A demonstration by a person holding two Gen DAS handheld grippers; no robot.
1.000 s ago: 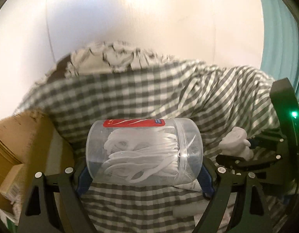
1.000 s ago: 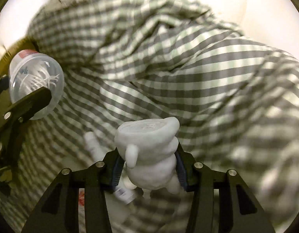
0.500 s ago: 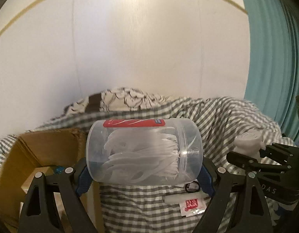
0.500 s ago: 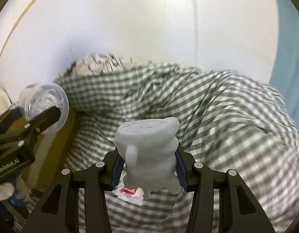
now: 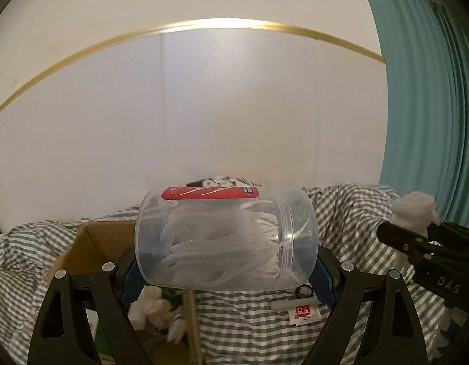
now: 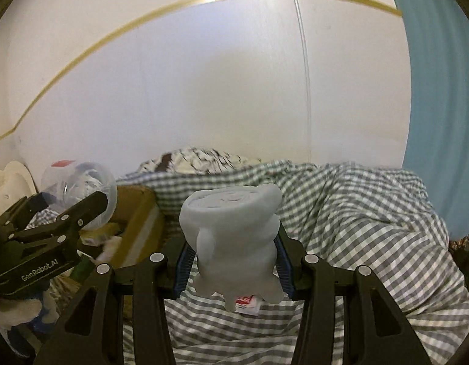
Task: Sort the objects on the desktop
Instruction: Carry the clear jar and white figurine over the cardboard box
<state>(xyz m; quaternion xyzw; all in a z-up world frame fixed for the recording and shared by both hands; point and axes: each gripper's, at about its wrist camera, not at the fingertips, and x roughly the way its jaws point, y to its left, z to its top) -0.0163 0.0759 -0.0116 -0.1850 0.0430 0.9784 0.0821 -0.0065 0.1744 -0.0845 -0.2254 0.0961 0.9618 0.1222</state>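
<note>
Left gripper (image 5: 227,261): jaws standing wide, blue pads pressing on the two ends of a clear plastic jar (image 5: 227,237) lying on its side between them. Jar is carrying a red label along its top and holding a bundle of white floss picks (image 5: 222,243). It is hanging in the air over the near edge of a cardboard box (image 5: 91,243).

Right gripper (image 6: 233,263): jaws set at a middling width, blue pads clamping the flanks of a pale grey figurine (image 6: 233,237), a squat moulded figure with stubby limbs, its embossed flat end facing up and away. It is hanging above the bedding, clear of it.

Cardboard box: open, sitting at the left edge of the checked bedspread (image 6: 356,213), with white soft items showing inside; their exact kind is not clear.

Checked bedspread: grey and white, rumpled, covering the whole lower surface. A small white sachet with red print (image 5: 304,314), a pale stick-like item (image 5: 290,304) and a small black ring (image 5: 303,290) are lying on it below the jar.

Backdrop: white wall with a gold trim line; teal curtain (image 5: 426,121) hanging at the right
</note>
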